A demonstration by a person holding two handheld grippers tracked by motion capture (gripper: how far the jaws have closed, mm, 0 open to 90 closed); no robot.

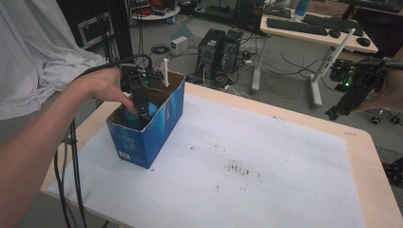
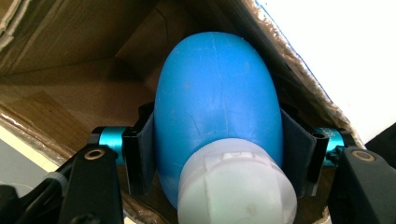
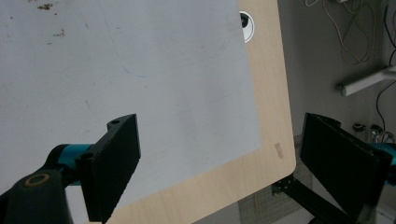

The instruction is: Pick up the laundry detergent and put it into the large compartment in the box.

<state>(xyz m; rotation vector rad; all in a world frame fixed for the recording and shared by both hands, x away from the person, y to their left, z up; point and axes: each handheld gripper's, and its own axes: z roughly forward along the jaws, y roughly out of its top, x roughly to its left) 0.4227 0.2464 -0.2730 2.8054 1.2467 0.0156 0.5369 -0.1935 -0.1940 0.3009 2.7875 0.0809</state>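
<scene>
A blue bottle (image 2: 217, 107) is clamped between the left gripper's (image 1: 140, 110) jaws inside the blue cardboard box (image 1: 159, 128) at the worktop's (image 1: 361, 156) left. The right gripper's (image 3: 219, 163) jaws are held wide apart over the far right corner.

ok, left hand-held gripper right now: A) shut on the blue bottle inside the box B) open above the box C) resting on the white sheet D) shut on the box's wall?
A: in the left gripper view both pads press the sides of the blue bottle, with cardboard around it; the high view shows the left hand-held gripper down in the blue box.
</scene>
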